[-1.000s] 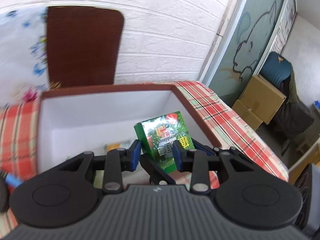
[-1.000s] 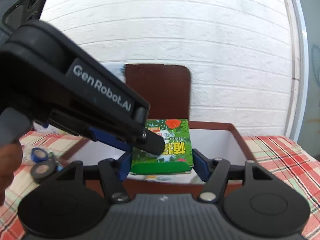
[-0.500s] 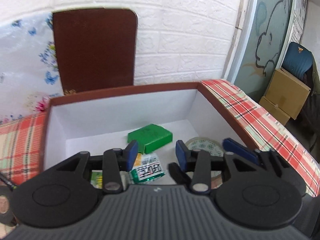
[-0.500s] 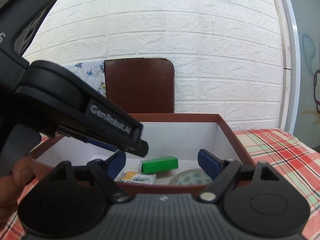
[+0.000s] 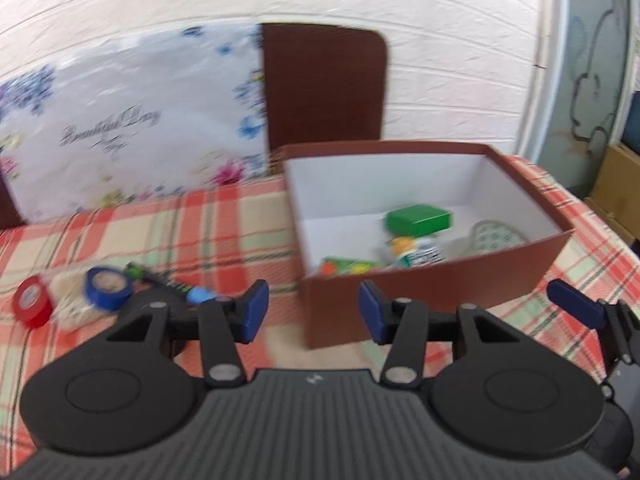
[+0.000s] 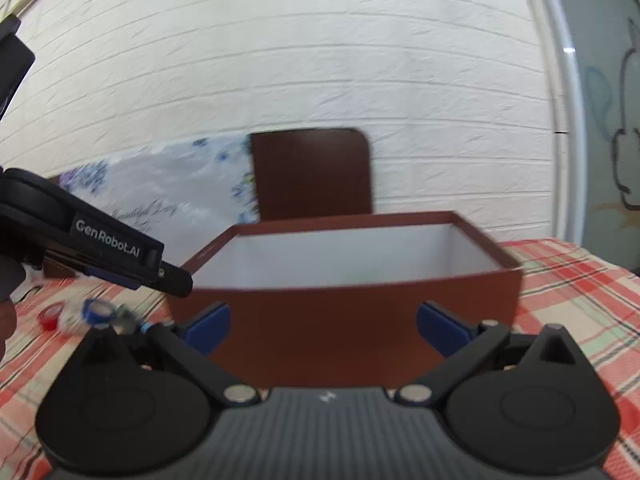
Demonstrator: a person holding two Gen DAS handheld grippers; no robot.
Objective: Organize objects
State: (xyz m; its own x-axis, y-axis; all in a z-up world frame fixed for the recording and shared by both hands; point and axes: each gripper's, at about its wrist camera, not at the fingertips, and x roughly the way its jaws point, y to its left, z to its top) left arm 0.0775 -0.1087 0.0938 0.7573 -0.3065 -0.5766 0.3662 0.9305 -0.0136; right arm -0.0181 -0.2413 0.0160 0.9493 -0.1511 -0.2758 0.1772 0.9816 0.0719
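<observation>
1. Both grippers are wide open and hold nothing: the left gripper (image 5: 312, 312) hangs just before the near-left corner of the box (image 5: 436, 296), and the right gripper (image 6: 324, 326) faces the box's front wall.
2. Left of the box lie the blue tape roll (image 5: 107, 286), the red tape roll (image 5: 31, 305) and a pen (image 5: 172, 282), its long axis pointing at the box. The left gripper is likely nearer.
3. Motion blur smears them; a pale thing between the rolls is unclear.

White brick wall (image 5: 440, 52) across the top of the frame. Dark brown chair back (image 5: 324, 88) at centre, floral board (image 5: 128, 132) leaning at left. Red plaid tablecloth (image 5: 224, 232) over the lower half. Pale glass panel with a cartoon outline (image 5: 592, 92) at right, cardboard box (image 5: 616, 188) below it. Bright, even light.
</observation>
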